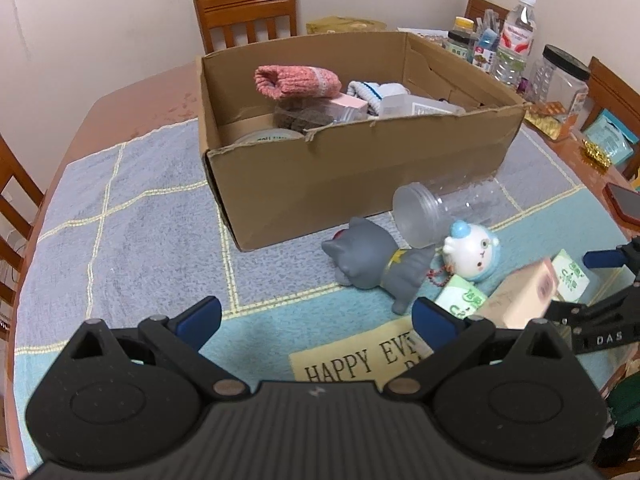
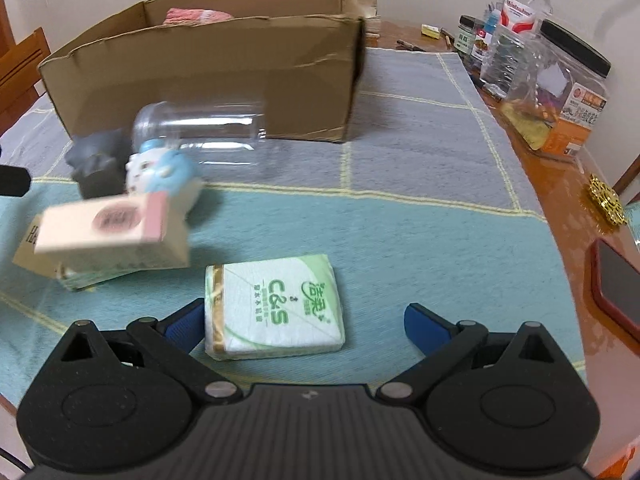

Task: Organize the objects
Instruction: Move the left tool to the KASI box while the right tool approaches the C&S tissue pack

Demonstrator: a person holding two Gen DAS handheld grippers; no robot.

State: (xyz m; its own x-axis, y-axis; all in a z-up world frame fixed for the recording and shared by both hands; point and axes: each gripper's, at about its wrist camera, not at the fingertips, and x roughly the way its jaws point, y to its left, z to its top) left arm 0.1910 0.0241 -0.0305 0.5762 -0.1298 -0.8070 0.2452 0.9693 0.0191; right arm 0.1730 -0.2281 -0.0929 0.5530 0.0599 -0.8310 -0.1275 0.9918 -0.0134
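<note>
right hand-held gripper (image 2: 302, 320) hung low over the worktop (image 2: 400, 240) with its jaws spread wide and nothing between the pads, the c&s tissue pack (image 2: 274, 306) lying flat on the towel just ahead of it, nearer the left finger. left hand-held gripper (image 1: 316, 316) was likewise wide apart and empty, hovering over the "happy" label end of the cloth.

the tissue pack looked light and soft, wrapped in glossy film, so it would likely squash a little and might slip; a grip across its two long sides, low and near the middle, seemed the safest hold. beside it, a pale cardboard carton (image 2: 112, 232) sat tilted on top of a second tissue pack, blurred, and would probably be stiff and light, best pinched across its narrow faces. further back lay a grey cat figure (image 1: 372, 260), a round white-and-blue toy (image 1: 472, 252) and a clear plastic jar (image 1: 440, 204) on its side, the jar likely slick and prone to roll. the cardboard box (image 1: 352, 168), already holding socks and small items, stood behind them all.
</note>
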